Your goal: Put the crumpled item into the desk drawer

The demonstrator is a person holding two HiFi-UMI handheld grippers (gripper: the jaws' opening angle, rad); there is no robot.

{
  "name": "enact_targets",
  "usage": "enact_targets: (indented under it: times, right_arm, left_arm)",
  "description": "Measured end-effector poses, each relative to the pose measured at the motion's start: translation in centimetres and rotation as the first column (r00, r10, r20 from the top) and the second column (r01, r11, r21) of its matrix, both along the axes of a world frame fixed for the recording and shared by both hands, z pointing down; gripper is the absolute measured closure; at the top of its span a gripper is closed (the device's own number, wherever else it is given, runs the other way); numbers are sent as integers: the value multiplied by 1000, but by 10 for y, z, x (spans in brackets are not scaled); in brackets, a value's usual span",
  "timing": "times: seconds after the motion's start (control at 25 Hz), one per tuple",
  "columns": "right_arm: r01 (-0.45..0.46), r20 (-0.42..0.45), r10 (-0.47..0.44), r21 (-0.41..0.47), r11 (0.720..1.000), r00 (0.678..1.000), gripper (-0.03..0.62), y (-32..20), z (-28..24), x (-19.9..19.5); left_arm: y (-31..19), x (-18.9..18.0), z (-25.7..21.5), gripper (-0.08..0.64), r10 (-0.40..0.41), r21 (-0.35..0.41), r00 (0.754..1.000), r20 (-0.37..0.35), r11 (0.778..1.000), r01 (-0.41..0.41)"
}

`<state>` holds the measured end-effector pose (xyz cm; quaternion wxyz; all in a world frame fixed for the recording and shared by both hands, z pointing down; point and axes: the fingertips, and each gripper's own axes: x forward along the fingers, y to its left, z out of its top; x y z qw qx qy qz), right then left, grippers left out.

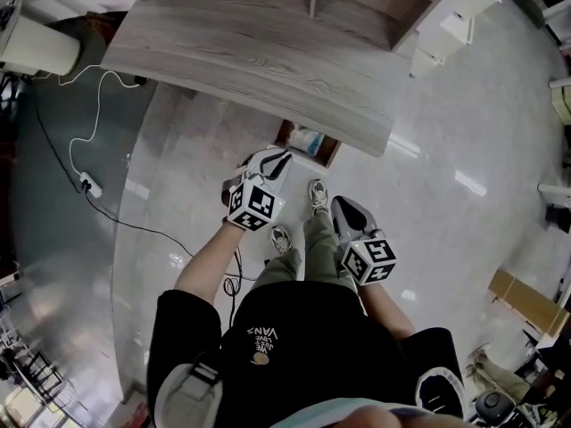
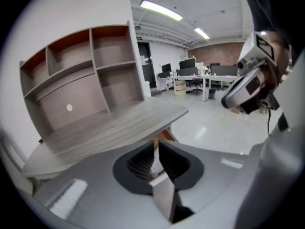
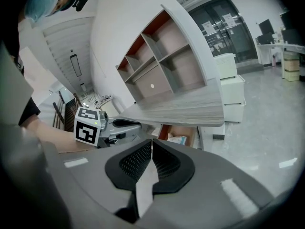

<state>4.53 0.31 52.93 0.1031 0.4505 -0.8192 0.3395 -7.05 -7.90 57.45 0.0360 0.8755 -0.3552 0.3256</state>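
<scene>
The crumpled item [image 1: 306, 141], pale blue and white, lies inside the open drawer [image 1: 287, 133] under the desk's front edge; the right gripper view also shows the item [image 3: 180, 140] in that drawer [image 3: 164, 130]. My left gripper [image 1: 272, 160] hovers just in front of the drawer and points at it. Its jaws stand a narrow gap apart with nothing pressed between them [image 2: 155, 149]. My right gripper [image 1: 343, 208] hangs lower and to the right, above the person's feet, with its jaws together and nothing in them [image 3: 151, 144].
The grey wood-grain desk [image 1: 259, 61] carries a shelf unit [image 3: 162, 66] at its back. A white cable [image 1: 85, 141] trails over the floor at the left. White cabinets [image 1: 455, 25] stand at the right. The person's shoes [image 1: 317, 194] are on the glossy floor below the drawer.
</scene>
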Motion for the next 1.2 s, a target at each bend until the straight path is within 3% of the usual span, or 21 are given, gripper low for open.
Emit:
enact_targets:
  times: [0.16, 0.56, 1.2]
  right_arm:
    - [20, 2, -20, 20, 1000, 1000, 586, 6, -9, -9]
    - [62, -2, -63, 119, 991, 998, 587, 10, -40, -33]
    - [135, -17, -134, 220, 966, 991, 589, 24, -85, -77]
  left_arm:
    - [14, -16, -27, 506, -71, 15, 994, -79, 997, 72]
    - [61, -51, -82, 508, -188, 76, 961, -203, 975, 207]
    - [127, -115, -146, 508, -335, 128, 891, -307, 913, 388]
